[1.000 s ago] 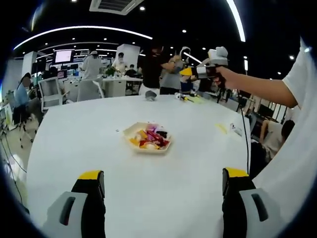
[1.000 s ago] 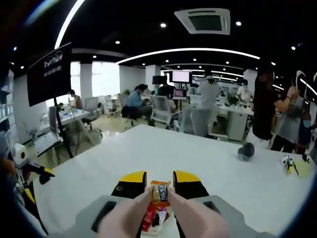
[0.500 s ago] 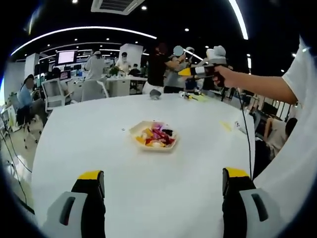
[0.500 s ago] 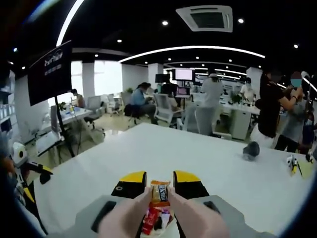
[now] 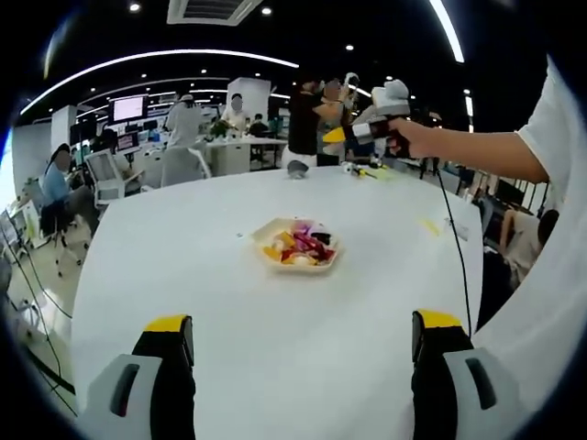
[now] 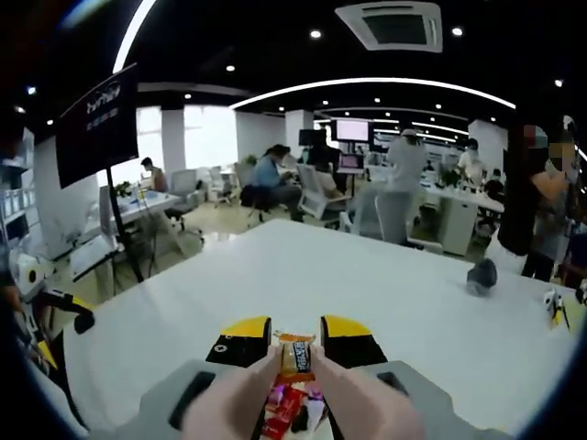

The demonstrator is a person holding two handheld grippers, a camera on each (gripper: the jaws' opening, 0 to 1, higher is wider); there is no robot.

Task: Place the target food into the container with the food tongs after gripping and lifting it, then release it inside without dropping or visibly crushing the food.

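Wrapped candy (image 6: 295, 357) — pinched between the food tongs (image 6: 275, 390), which the right gripper (image 6: 295, 341) clamps, above the container (image 5: 297, 247) of mixed sweets. Container sits mid-table; bare white table (image 5: 229, 312) surrounds it. Left gripper (image 5: 303, 341) — jaws wide apart at 6 o'clock, holding nothing.

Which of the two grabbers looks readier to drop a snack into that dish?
The right gripper: its jaws already pinch a wrapped snack above the dish of sweets. The left gripper is open, empty and held back from the dish.
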